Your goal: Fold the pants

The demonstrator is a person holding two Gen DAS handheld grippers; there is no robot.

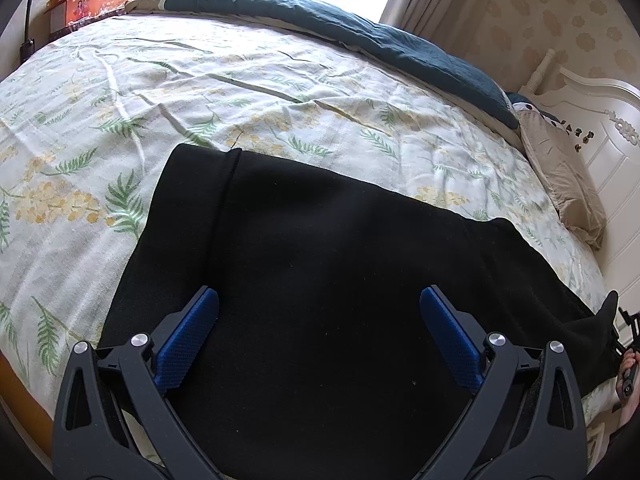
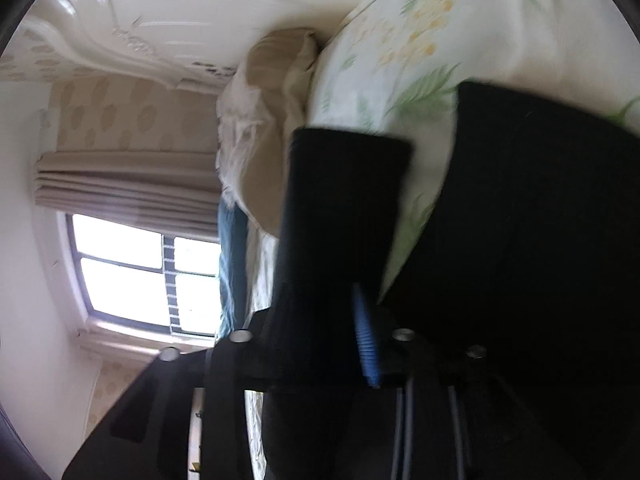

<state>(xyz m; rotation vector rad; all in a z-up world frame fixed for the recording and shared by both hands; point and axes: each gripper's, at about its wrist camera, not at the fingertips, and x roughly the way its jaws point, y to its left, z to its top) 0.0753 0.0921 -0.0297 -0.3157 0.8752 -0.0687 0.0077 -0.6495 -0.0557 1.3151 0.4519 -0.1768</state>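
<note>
Black pants (image 1: 320, 264) lie flat on the floral bed sheet (image 1: 200, 92), waistband end at the upper left. My left gripper (image 1: 319, 308) hovers just above the pants, jaws wide open and empty, blue pads (image 1: 188, 336) on either side. My right gripper (image 2: 352, 320) is rolled sideways and shut on a black pant leg end (image 2: 344, 184), which it holds lifted off the bed; the view is blurred. The rest of the pants (image 2: 520, 240) show at the right. In the left wrist view the right gripper (image 1: 624, 344) shows at the far right edge with the lifted cloth.
A dark teal quilt (image 1: 360, 28) lies along the far side of the bed. A beige pillow (image 1: 568, 184) rests by the white headboard (image 1: 600, 120). A window (image 2: 132, 264) with curtains stands beyond. A box and bags (image 1: 96, 0) sit at the far left.
</note>
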